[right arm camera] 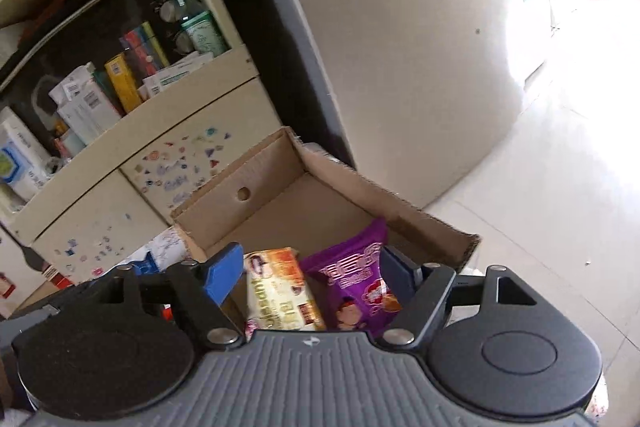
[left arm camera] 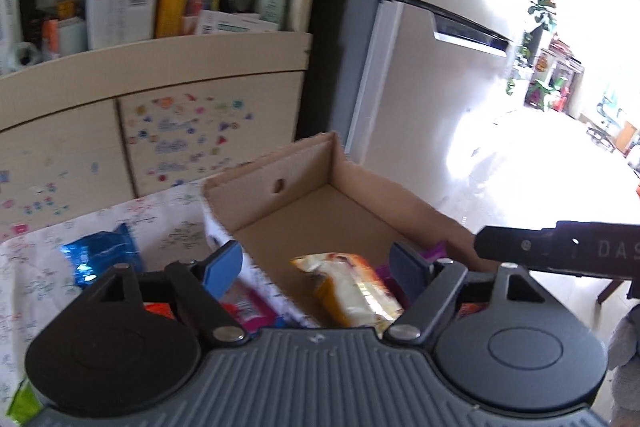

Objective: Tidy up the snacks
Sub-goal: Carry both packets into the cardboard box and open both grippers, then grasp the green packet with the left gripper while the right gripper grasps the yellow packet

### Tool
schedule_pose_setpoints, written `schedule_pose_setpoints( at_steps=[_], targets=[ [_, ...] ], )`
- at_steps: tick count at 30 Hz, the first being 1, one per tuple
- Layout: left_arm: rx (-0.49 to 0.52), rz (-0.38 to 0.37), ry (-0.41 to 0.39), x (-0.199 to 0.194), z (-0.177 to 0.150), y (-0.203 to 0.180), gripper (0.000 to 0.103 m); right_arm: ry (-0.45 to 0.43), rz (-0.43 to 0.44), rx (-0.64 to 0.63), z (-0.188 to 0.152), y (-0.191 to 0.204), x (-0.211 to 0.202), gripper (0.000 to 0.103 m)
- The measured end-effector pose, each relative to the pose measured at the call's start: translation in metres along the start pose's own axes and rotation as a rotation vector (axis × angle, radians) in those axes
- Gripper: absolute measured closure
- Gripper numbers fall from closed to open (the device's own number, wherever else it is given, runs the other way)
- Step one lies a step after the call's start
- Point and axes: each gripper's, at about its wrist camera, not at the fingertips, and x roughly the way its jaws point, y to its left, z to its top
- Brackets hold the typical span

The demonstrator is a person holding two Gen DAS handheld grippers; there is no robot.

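Foil and thin plastic are what these snacks come in, so they should be light, crinkly and slippery, with contents that crush if squeezed hard; I would pinch each by a flat sealed end rather than across its puffed middle.

Farthest left, a blue packet [left arm camera: 102, 257] lies on the flowered tabletop [left arm camera: 36, 267], outside the cardboard box [left arm camera: 304, 171] and apart from its left wall. The left gripper [left arm camera: 318, 267] hovers over the near end of the box, its jaws spread wide and holding nothing. Below it an orange-and-white packet [left arm camera: 348, 291] lies on the box floor. Further right, the right gripper [right arm camera: 314, 273] hangs over the same corner, jaws likewise spread and empty, and a purple packet [right arm camera: 354, 283] lies just beside the orange-and-white one; I cannot tell whether they touch.

The left wrist view alone shows the blue packet plainly, plus red and pink wrappers under the gripper body and the other tool's black bar at the right edge. The right wrist view alone shows the purple packet whole, with its cartoon face, and the box's torn right rim; the blue packet is only a sliver there.
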Motion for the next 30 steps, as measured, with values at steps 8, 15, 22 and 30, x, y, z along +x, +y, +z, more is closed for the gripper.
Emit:
schedule_pose_setpoints(
  at_steps=[8,15,22,30],
  targets=[
    [-0.045,0.091,0.027,-0.017,0.0,0.034,0.019,0.038,0.088,-0.071,-0.008,0.019,0.005,0.021],
    [-0.093,0.163,0.046,-0.033,-0.004,0.067,0.017,0.085,0.171,-0.152,-0.021,0.041,0.011,0.021],
    [-0.125,0.221,0.073,-0.045,-0.014,0.096,0.014,0.162,0.266,-0.194,-0.034,0.06,0.023,0.023],
    [-0.16,0.251,0.093,-0.057,-0.025,0.121,0.013,0.249,0.325,-0.264,-0.057,0.088,0.039,0.027]
  ],
)
